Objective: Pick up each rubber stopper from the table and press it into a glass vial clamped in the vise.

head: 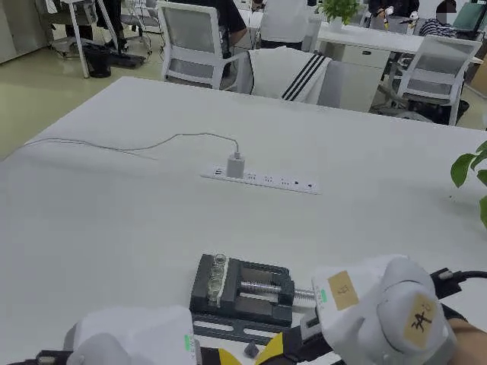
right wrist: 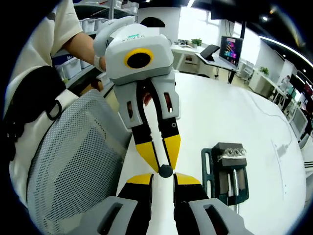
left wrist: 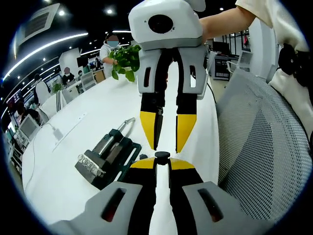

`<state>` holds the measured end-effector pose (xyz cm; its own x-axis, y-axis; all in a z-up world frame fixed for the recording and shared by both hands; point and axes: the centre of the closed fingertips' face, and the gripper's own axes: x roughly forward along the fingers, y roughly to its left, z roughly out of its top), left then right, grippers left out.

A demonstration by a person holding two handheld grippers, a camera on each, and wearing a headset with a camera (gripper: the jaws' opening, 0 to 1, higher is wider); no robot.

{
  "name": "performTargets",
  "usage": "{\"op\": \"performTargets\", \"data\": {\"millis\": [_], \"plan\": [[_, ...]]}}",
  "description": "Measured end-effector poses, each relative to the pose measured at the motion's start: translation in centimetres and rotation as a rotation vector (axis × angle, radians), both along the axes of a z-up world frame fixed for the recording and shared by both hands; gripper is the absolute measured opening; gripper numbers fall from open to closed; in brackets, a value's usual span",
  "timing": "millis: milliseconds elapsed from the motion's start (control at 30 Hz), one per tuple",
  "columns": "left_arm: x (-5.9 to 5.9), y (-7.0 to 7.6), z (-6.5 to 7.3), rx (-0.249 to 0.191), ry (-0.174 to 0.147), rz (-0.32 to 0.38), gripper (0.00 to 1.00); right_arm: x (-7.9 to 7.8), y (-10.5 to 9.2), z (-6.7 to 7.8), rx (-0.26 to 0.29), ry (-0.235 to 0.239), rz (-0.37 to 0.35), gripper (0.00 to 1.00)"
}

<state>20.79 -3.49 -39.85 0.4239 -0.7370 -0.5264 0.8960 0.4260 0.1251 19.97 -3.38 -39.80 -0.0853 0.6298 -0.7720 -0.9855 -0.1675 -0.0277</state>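
Left gripper (left wrist: 163, 163): low at the near edge of the surface, pointing across toward the other gripper. Its yellow tips are pressed in on the rubber stopper and pinch it at their very end.
Surface (head: 114, 228): white and wide.
Vise (head: 242, 293): dark, standing on the surface just beyond the two grippers, with its screw running toward the right.
Glass vials (head: 219, 275): a short row of clear vials, upright and clamped between the vise's jaws at its left end, apart from the stopper.
Rubber stopper (head: 251, 350): small, dark and round. It sits between the left gripper's tips, on the near side of the vise. I cannot tell whether it touches the surface.
Right gripper (left wrist: 167, 148): meets the left gripper tip to tip. Its yellow fingers are spread with a clear gap, and their ends are just beside the stopper. I cannot tell whether they touch it.
Power strip (head: 262, 180): white, lying farther back in the middle of the surface.
Charger (head: 235, 164): white, plugged into the strip's left end.
Cable (head: 114, 146): thin, trailing left from the charger.
Plant leaves (head: 472, 167): green, at the right edge.
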Motion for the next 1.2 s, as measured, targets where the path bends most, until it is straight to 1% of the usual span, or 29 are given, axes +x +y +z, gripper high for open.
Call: {"op": "performTargets", "data": {"millis": [167,433,567,800,900,967,1100,1167,1200], "plan": [[-0.09,-0.12,0.16,-0.005,-0.003,-0.007,0.05,-0.03,0.13,0.08,0.010,0.002,-0.001,0.11],[-0.24,-0.45,0.21,-0.010,-0.009,-0.013,0.05,-0.22,0.34,0.01,0.005,-0.001,0.011,0.09],[-0.31,-0.48,0.20,-0.013,-0.007,-0.014,0.05,-0.34,0.30,-0.03,0.001,0.000,0.015,0.10],[-0.28,-0.59,0.23,-0.029,0.008,0.000,0.05,-0.28,0.19,0.03,0.002,-0.013,0.020,0.08],[-0.23,-0.62,0.36,-0.036,0.003,-0.001,0.05,-0.17,0.12,0.22,0.006,-0.002,0.012,0.08],[-0.20,-0.69,0.48,-0.033,-0.008,-0.006,0.05,-0.15,0.06,0.33,0.005,0.001,0.013,0.08],[-0.29,-0.86,0.53,0.006,-0.046,-0.040,0.05,-0.18,-0.02,0.42,0.000,0.015,0.014,0.07],[-0.29,-0.86,0.52,0.012,-0.050,-0.045,0.05,-0.21,-0.05,0.41,-0.004,0.016,0.020,0.07],[-0.26,-0.85,0.52,0.009,-0.047,-0.043,0.05,-0.20,-0.04,0.43,-0.005,0.015,0.020,0.07]]}}
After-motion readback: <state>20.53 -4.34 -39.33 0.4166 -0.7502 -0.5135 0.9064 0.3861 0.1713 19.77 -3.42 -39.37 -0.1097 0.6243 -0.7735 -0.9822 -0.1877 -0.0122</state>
